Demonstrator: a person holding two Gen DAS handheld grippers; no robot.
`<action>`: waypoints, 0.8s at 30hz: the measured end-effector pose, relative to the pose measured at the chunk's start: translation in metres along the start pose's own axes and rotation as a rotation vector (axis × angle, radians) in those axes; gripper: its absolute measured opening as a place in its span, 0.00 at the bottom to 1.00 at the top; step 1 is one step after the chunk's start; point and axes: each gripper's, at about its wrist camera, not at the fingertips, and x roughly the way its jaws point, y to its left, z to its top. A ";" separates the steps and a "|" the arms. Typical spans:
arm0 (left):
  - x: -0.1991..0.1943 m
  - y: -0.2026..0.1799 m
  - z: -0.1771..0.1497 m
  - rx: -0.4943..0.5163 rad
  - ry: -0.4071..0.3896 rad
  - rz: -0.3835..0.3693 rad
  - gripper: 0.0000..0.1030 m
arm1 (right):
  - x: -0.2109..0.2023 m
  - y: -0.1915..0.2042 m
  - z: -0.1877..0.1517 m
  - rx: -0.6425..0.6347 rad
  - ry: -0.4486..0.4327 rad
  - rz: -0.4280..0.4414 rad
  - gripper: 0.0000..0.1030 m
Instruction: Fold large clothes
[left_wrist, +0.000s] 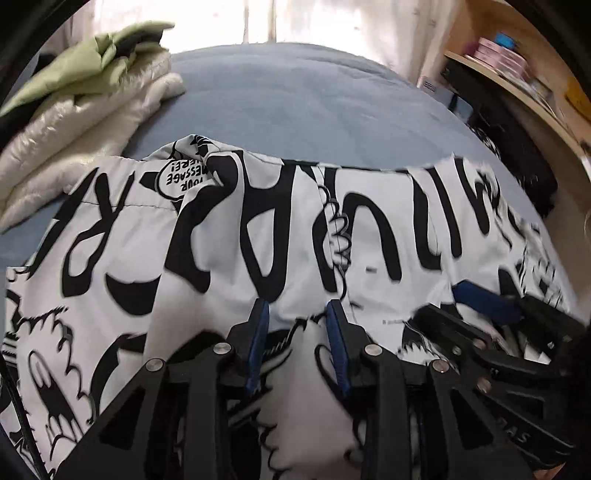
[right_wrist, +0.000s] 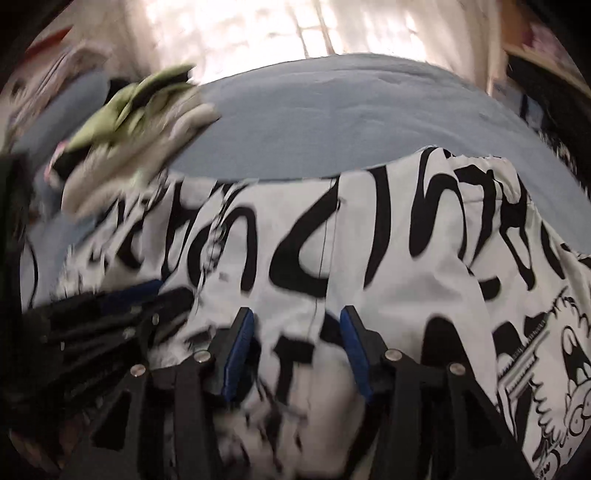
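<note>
**Both grippers over the printed garment on the bed**

Blue bedding (left_wrist: 295, 99) fills the background, with a bright curtained window behind it and a wooden shelf (left_wrist: 517, 85) at the right edge of the left wrist view. At far left on the bed sits a stack of folded clothes (left_wrist: 85, 110), a green piece on top of glossy cream ones; being set well apart from the work, it is probably finished laundry.

Spread across the near part of the bed lies the white garment with black graffiti print (left_wrist: 258, 229), its far edge running across the bedding in a fairly straight line. It looks partly folded, since a seam and overlapping layers show near the middle, though what kind of garment it is cannot be told.

The left gripper (left_wrist: 297, 317) hangs just above the cloth, its blue pads parted with only a low ridge of fabric between them; nothing appears pinched. Just beside it, to the right, the right gripper (right_wrist: 297, 325) also points down at the garment, jaws apart and empty, a dark seam running up between the fingers. Judging by how close together both tools sit over the near edge, the next grasp is likely meant for that edge.
</note>
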 end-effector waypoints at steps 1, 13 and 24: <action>-0.004 -0.001 -0.006 0.006 -0.005 0.009 0.29 | -0.005 0.003 -0.008 -0.023 -0.006 -0.013 0.49; -0.024 0.028 -0.039 -0.060 -0.044 -0.005 0.30 | -0.031 -0.022 -0.035 0.068 -0.061 0.046 0.52; -0.082 0.061 -0.051 -0.170 -0.118 0.005 0.30 | -0.073 -0.051 -0.034 0.139 -0.122 0.077 0.54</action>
